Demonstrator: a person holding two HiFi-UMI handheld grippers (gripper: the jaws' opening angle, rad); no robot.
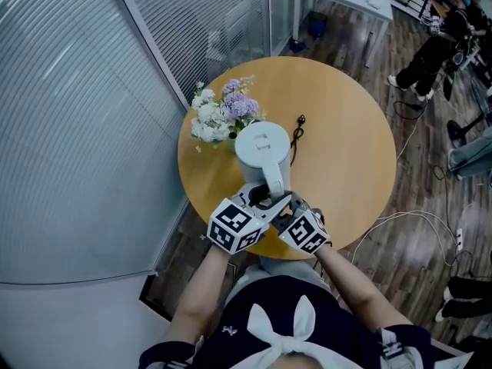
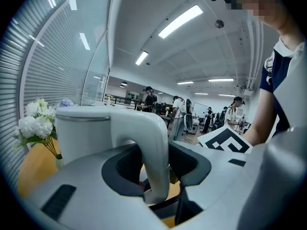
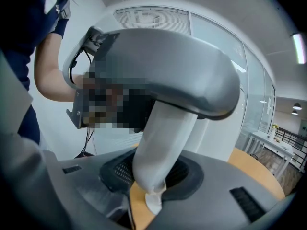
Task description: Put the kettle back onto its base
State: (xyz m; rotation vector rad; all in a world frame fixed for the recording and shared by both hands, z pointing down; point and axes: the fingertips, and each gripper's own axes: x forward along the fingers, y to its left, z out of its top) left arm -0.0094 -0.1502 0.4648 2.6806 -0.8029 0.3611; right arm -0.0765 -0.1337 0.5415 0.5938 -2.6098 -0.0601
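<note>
White kettle [image 1: 262, 147]: stands left of centre on the round wooden tabletop [image 1: 346, 152], just beside a flower bunch [image 1: 223, 114], with a black cord [image 1: 298, 129] to its right. Whether a base sits under it cannot be told.
Left hand-held gripper [image 1: 260, 201] and right hand-held gripper [image 1: 284, 204]: both clamped on the kettle's handle [image 1: 274, 181].
Marker cubes [image 1: 234, 225]: black-and-white square patterns.

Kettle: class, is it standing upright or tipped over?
Upright. The kettle shows a level lid edge and straight vertical walls in the left gripper view.

Bright ceiling strip lights [image 2: 180, 20], even light, fisheye-warped edges, blurred foreground
</note>
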